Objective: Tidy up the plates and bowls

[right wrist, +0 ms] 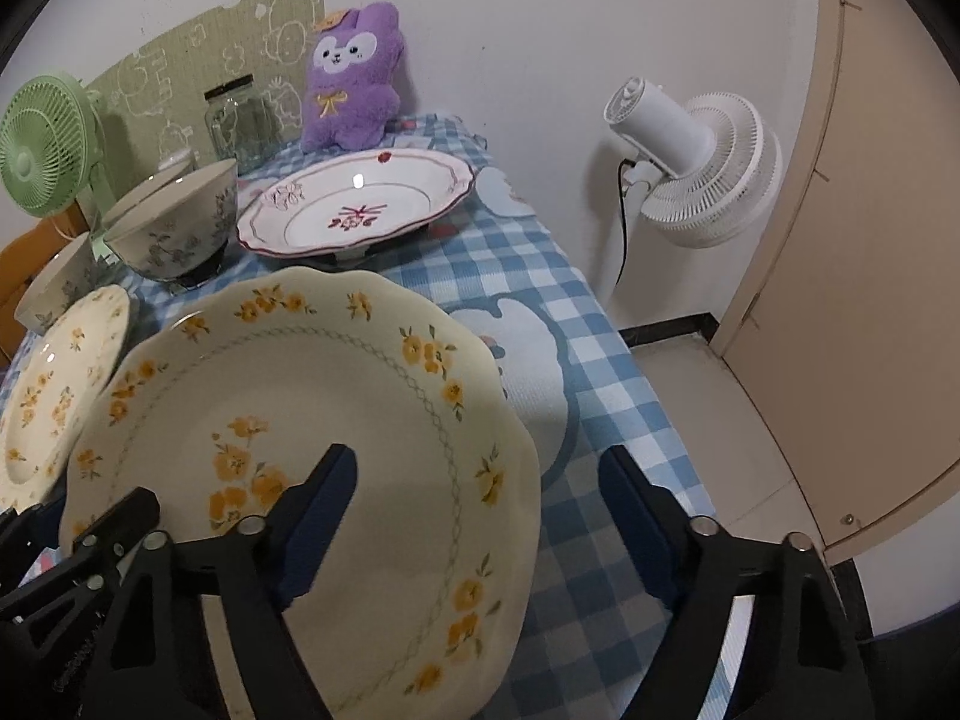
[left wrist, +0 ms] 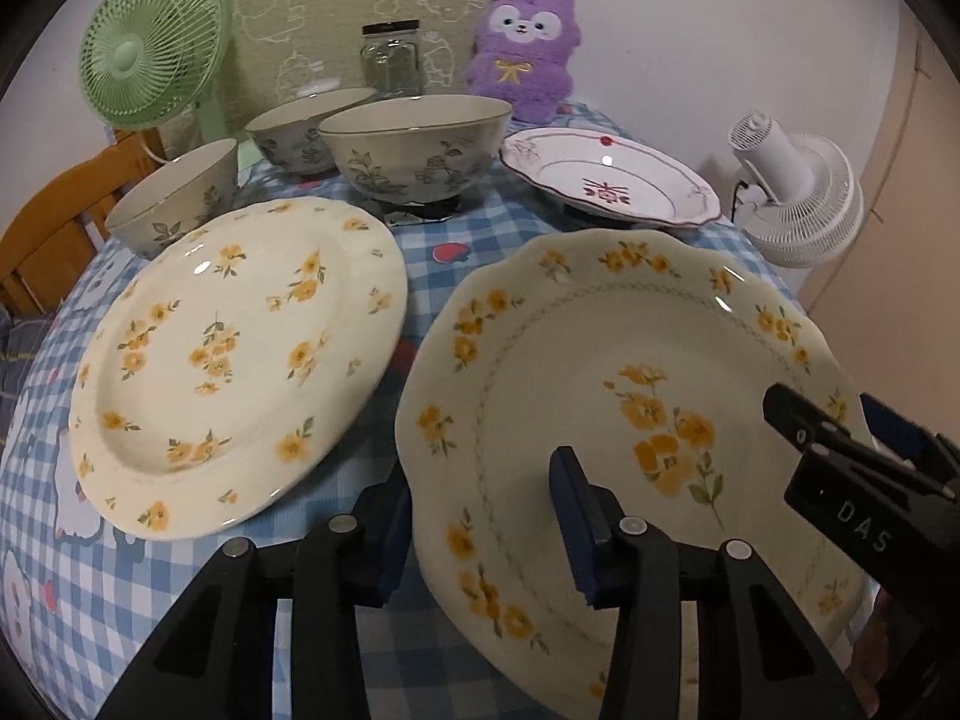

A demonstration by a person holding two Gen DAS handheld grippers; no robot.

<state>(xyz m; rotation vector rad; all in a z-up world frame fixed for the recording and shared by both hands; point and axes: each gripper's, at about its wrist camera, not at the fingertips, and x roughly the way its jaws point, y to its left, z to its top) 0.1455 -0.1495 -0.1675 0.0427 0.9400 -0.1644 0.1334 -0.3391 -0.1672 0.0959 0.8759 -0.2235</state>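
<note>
Scalloped plate: a cream plate (left wrist: 630, 420) with a wavy rim and yellow flowers, nearest the cameras on the surface, empty.
Round plate: a second cream plate (left wrist: 240, 372) scattered with yellow flowers, just beside the scalloped one on its left, empty.
Red-trimmed plate: a white deep plate (right wrist: 360, 204) with a dark red edge and a red flower motif, farther back, empty.
Bowls: three cream bowls with grey-green leaf prints at the back left; the largest bowl (left wrist: 414, 144) stands centre, a second bowl (left wrist: 300, 132) behind it to the left, a third bowl (left wrist: 180, 198) by the round plate. Their insides are hidden.
Jar: a clear glass jar (left wrist: 393, 60) with a dark lid behind the bowls; it looks empty.
Left gripper: the left gripper (left wrist: 480, 510) straddles the scalloped plate's left rim, one of its fingers (left wrist: 576, 516) over the plate, the other outside it; partly open, and I cannot tell if the pads touch the rim.
Right gripper: the right gripper (right wrist: 480, 516) straddles the same plate's right rim, fingers wide apart, gripping nothing.
Writing: "DAS" in white on the right gripper's black body, seen from the left wrist view.
Surface: a blue and white checked cloth (right wrist: 570, 312) with white cartoon shapes.
Background: a purple plush toy (left wrist: 528, 54), a green fan (left wrist: 156, 42), a white fan (right wrist: 696, 168).
</note>
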